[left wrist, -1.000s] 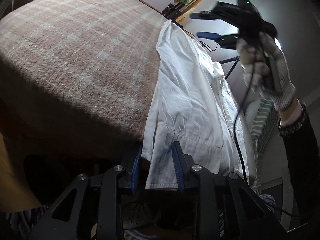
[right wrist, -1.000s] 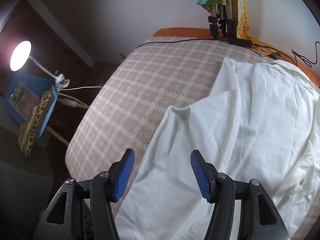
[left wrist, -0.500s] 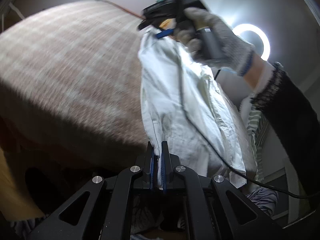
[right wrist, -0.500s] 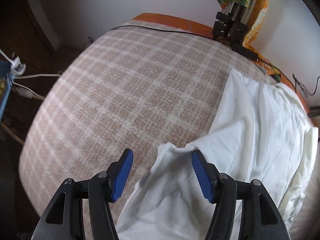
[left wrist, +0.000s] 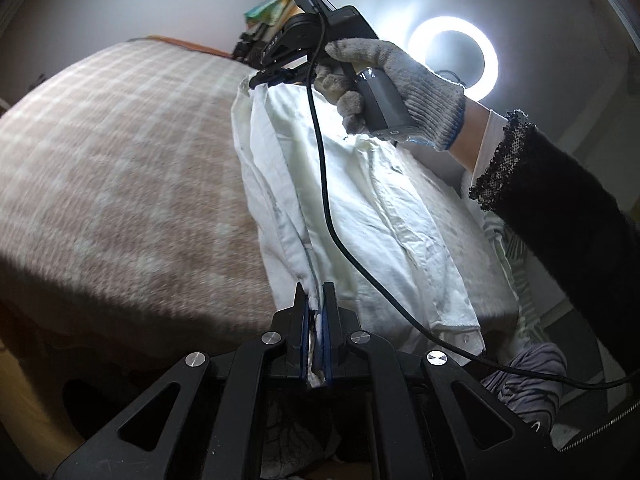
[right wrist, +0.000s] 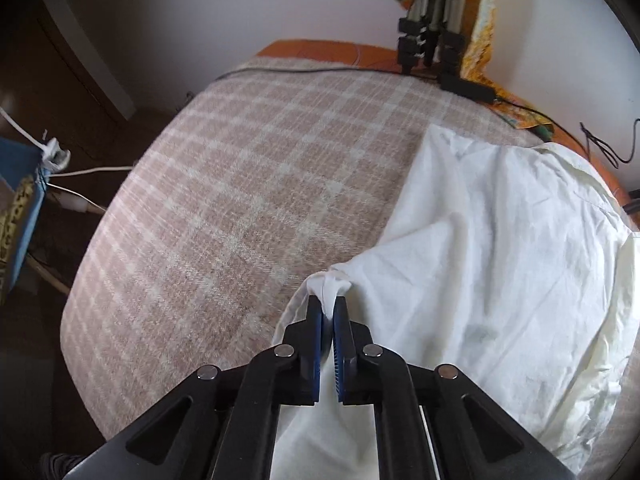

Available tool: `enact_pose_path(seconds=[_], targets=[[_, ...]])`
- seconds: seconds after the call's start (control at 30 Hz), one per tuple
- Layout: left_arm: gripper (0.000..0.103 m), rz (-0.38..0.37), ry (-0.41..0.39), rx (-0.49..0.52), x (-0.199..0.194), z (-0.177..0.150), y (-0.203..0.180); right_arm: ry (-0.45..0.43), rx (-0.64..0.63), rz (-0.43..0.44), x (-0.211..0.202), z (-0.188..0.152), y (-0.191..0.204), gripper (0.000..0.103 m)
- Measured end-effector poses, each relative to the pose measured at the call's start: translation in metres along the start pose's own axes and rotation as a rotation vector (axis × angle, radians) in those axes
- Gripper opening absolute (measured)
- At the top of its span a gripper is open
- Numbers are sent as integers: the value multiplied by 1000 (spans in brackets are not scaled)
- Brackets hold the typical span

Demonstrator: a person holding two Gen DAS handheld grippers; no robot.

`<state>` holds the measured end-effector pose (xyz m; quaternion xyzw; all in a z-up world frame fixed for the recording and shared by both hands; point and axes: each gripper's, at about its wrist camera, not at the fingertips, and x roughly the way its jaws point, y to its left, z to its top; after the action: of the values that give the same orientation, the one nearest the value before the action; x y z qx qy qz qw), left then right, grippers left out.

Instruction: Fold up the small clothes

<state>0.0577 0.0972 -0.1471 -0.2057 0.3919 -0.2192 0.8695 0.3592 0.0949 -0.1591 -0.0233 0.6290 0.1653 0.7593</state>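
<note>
Currently the white shirt (right wrist: pixel 500 272) lies along one side of a bed covered by a pink-and-cream plaid blanket (right wrist: pixel 248 200).

Left gripper (left wrist: pixel 316 320): jaws together, clamped on a gathered fold at the shirt's near hem edge; the fabric rises taut from the blanket toward the far end.

Right gripper (right wrist: pixel 329 320): jaws together, clamped on a bunched corner of the shirt's edge. In the left wrist view the same gripper (left wrist: pixel 266 78) pinches the far end of that lifted fold, held by a gloved hand (left wrist: pixel 396 80) with a dark sleeve (left wrist: pixel 560 208); its black cable (left wrist: pixel 332 208) hangs across the shirt.

Open room: the blanket beside the shirt's lifted edge is bare across most of its width. At the far edge stand tripod legs (right wrist: pixel 428 44) and a black cord (right wrist: pixel 312 70). A ring light (left wrist: pixel 454 58) glows behind the hand.
</note>
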Motion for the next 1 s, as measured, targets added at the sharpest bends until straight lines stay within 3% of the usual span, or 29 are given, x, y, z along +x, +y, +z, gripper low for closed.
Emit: enact_pose_path(seconds=[0.3, 0.5, 1.0], targets=[[4, -39, 30, 169, 17, 8, -48, -106, 130, 82, -50, -28, -71, 2], [4, -72, 57, 263, 27, 6, -70, -141, 172, 55, -64, -47, -106, 2], [4, -104, 163, 356, 44, 6, -83, -140, 253, -16, -61, -79, -162, 2]])
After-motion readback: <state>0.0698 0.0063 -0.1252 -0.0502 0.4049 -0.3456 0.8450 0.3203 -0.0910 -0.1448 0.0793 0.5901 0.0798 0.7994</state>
